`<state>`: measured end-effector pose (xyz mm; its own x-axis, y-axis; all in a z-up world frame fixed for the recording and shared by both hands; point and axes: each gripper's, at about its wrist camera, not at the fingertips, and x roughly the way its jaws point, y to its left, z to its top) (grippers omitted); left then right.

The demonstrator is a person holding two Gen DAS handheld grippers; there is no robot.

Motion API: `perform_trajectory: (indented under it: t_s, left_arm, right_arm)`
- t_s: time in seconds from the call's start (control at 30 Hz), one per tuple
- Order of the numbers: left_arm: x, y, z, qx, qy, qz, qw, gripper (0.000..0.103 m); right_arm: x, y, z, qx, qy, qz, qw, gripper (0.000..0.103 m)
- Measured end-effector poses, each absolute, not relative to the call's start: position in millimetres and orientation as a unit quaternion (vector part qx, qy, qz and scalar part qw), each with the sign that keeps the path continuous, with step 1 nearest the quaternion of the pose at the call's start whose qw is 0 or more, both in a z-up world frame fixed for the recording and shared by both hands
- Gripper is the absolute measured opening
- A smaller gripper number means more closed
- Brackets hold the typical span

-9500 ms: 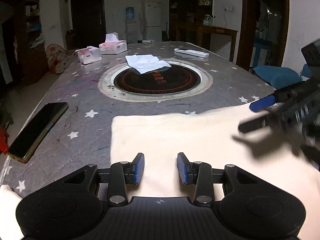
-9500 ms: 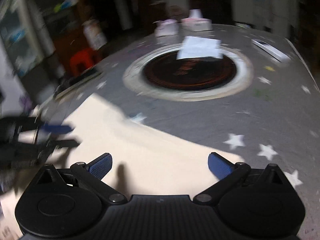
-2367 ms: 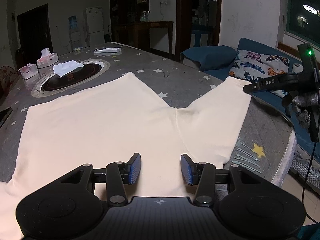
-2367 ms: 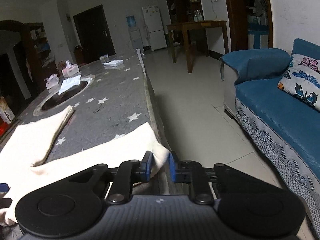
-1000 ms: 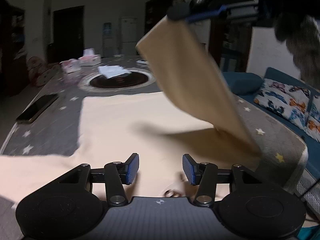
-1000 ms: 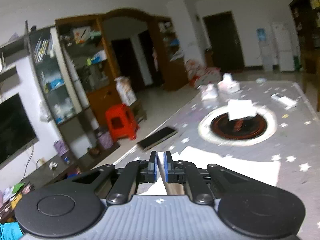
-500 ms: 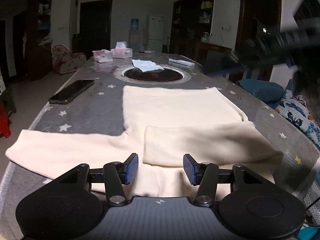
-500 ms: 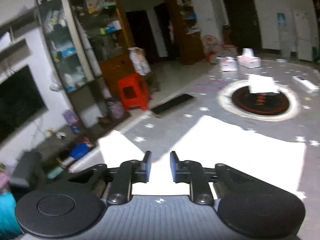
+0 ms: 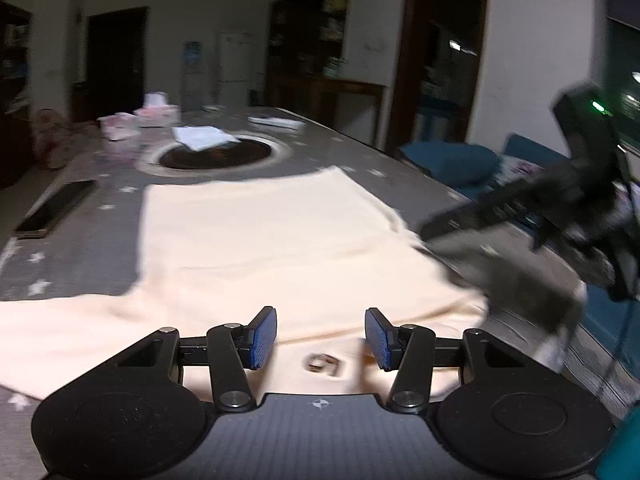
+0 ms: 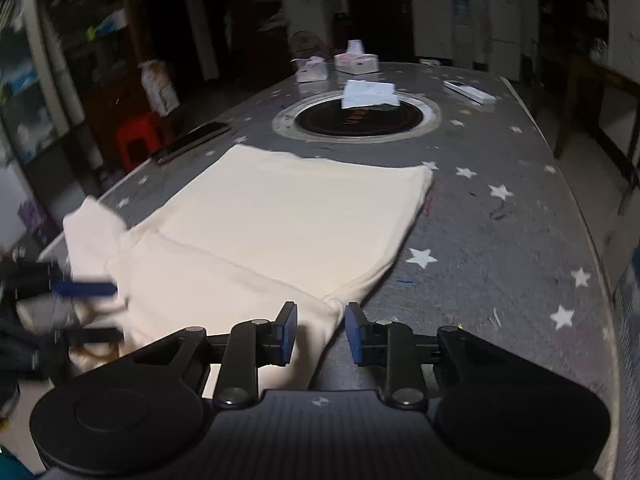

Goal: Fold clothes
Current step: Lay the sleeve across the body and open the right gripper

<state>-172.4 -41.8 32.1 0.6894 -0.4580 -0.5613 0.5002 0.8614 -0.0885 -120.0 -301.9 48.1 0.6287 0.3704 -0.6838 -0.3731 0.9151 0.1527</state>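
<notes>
A cream long-sleeved top (image 9: 256,248) lies flat on the grey star-patterned table (image 9: 80,236). One sleeve is folded across the body (image 10: 224,280); the other sleeve (image 9: 60,332) stretches out to the left. My left gripper (image 9: 320,338) is open and empty, low over the near edge by the collar label. My right gripper (image 10: 320,332) is open over the folded corner of the top, holding nothing. It also shows blurred at the right of the left wrist view (image 9: 560,208). The left gripper shows at the left of the right wrist view (image 10: 80,308).
A round black hotplate (image 10: 356,118) is set in the table beyond the top, with a white cloth (image 10: 370,94) on it. A phone (image 9: 52,210) lies near the left edge. Tissue boxes (image 10: 356,60) and a remote (image 10: 468,92) sit at the far end. A blue sofa (image 9: 460,164) stands at the right.
My right gripper has come back over the right corner of the folded top and opened wider. My left gripper has turned slightly right. The folded sleeve stays on the body.
</notes>
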Motion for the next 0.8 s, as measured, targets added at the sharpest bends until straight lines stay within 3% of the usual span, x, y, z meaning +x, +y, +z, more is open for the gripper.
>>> perform_trajectory:
  t_s: [0.1,0.23,0.27,0.33,0.43,0.67,0.8]
  left_arm:
    - [-174.6,-51.8,26.8,0.044,0.306,-0.278,0.909,0.051]
    - [-176.1,-58.4,21.9,0.052,0.315,-0.286,0.903,0.05]
    - [-176.6,-58.5,21.8,0.051,0.317,-0.288,0.902,0.049]
    - [-177.0,-60.2,22.1,0.048,0.319,-0.293,0.9,0.047]
    - [-175.7,-67.8,20.4,0.043,0.326,-0.306,0.893,0.045]
    - [-172.0,-97.1,15.8,0.041,0.323,-0.338,0.883,0.045]
    - [-170.4,-98.3,21.2,0.036,0.32,-0.345,0.882,0.045]
  right_arm:
    - [-115.7,-304.5,41.3,0.02,0.385,0.207,0.899,0.034]
    - [-110.3,-303.7,29.5,0.035,0.394,0.209,0.894,0.033]
    - [-109.6,-303.8,27.4,0.035,0.395,0.208,0.894,0.032]
    - [-106.7,-304.3,23.6,0.033,0.396,0.202,0.895,0.017]
    - [-107.7,-304.1,25.0,0.023,0.39,0.2,0.898,0.011]
    - [-102.8,-323.7,26.0,0.019,0.382,0.154,0.911,0.011]
    - [-105.9,-334.8,33.3,0.02,0.367,0.143,0.919,0.018]
